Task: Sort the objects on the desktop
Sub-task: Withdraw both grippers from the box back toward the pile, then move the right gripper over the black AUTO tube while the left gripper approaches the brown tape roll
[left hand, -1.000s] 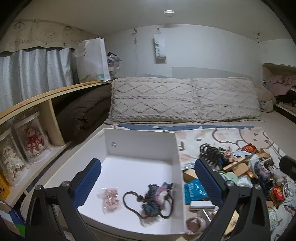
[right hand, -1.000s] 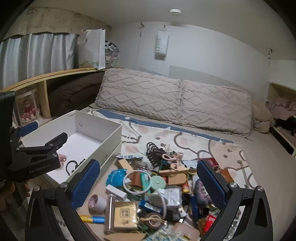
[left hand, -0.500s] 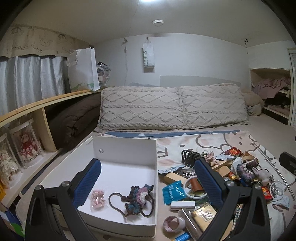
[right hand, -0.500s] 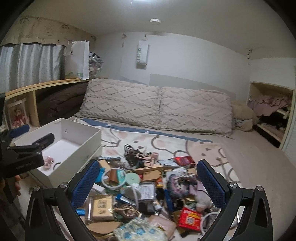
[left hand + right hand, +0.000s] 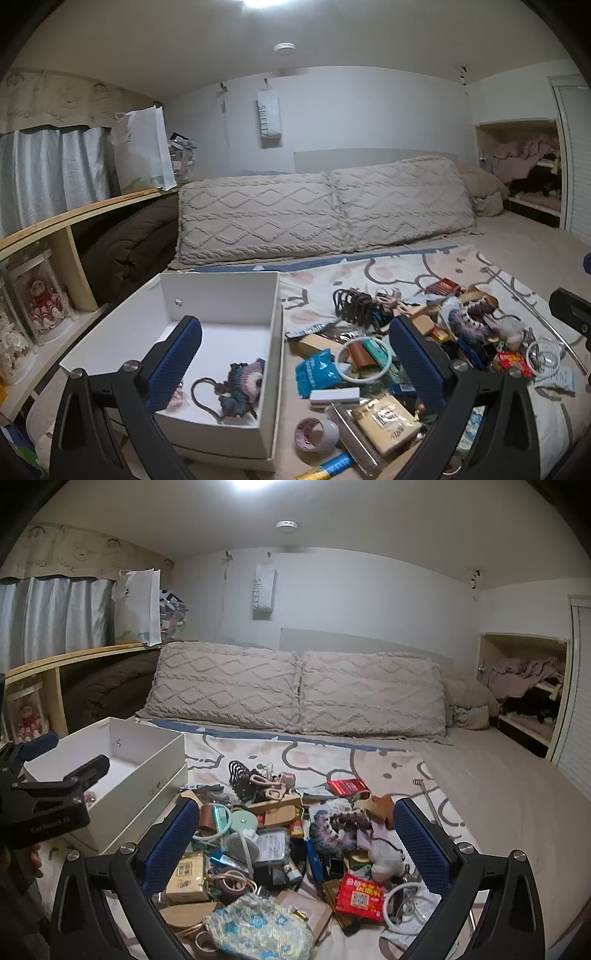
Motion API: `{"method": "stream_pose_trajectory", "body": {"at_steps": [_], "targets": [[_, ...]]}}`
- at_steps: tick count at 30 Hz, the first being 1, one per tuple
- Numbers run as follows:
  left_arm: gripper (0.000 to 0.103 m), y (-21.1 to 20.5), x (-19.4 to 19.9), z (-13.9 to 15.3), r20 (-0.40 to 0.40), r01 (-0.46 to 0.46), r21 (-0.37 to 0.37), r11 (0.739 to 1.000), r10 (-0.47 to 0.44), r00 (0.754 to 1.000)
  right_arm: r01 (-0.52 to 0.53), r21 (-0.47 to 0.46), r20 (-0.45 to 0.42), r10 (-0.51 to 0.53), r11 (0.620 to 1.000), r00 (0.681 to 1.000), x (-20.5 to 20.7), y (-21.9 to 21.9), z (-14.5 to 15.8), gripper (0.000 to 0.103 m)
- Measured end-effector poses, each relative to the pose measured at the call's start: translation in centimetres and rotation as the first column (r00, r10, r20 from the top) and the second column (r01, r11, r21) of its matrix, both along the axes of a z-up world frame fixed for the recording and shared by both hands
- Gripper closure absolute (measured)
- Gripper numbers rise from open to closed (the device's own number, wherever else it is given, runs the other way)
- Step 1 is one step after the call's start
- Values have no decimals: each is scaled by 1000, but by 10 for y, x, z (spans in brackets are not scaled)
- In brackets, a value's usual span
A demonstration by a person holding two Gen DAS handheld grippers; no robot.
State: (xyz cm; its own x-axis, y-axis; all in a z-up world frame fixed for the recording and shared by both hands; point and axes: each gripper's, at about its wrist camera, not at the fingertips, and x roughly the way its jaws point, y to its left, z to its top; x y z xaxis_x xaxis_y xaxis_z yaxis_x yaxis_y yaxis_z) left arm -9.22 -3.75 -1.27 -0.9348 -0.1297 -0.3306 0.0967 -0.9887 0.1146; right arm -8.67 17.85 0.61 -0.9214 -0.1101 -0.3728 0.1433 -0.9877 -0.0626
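White box [image 5: 225, 295] lies lengthwise toward the pillows [image 5: 325, 210]

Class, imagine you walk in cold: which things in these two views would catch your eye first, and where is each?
First, the heap of small clutter spread on the bed's patterned sheet, below the open right tool. Left of it stands a white box, nearly bare, holding a knitted charm on a cord. Behind, two cream pillows lean against the wall.

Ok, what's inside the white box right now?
In the white box lies a knitted pouch with a dark cord looped beside it. A small pink item sits near the left corner, partly hidden behind the left claw's blue pad, so I can't identify it.
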Motion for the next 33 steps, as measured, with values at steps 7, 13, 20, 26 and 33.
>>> {"method": "stream_pose_trajectory", "body": {"at_steps": [7,13,20,26,33], "targets": [[1,13,3,-21,12,7,-13,1000,-7,1000,7,-26,14,-6,1000,1000,7,9,-16,0],[1,13,13,-39,1,-1,1,1000,1,1000,15,-29,13,-15,999,1000,13,16,-29,0],[0,12,31,-62,-17,8,19,1000,-7,1000,21,-38,18,-20,999,1000,18,24,-46,0],[0,13,44,-78,-35,40,65,997,-38,999,9,-39,40,-7,999,999,21,26,-66,0],[0,25,54,-88,-39,102,97,990,-99,994,6,-24,85,-4,1000,996,25,27,-95,0]]}}
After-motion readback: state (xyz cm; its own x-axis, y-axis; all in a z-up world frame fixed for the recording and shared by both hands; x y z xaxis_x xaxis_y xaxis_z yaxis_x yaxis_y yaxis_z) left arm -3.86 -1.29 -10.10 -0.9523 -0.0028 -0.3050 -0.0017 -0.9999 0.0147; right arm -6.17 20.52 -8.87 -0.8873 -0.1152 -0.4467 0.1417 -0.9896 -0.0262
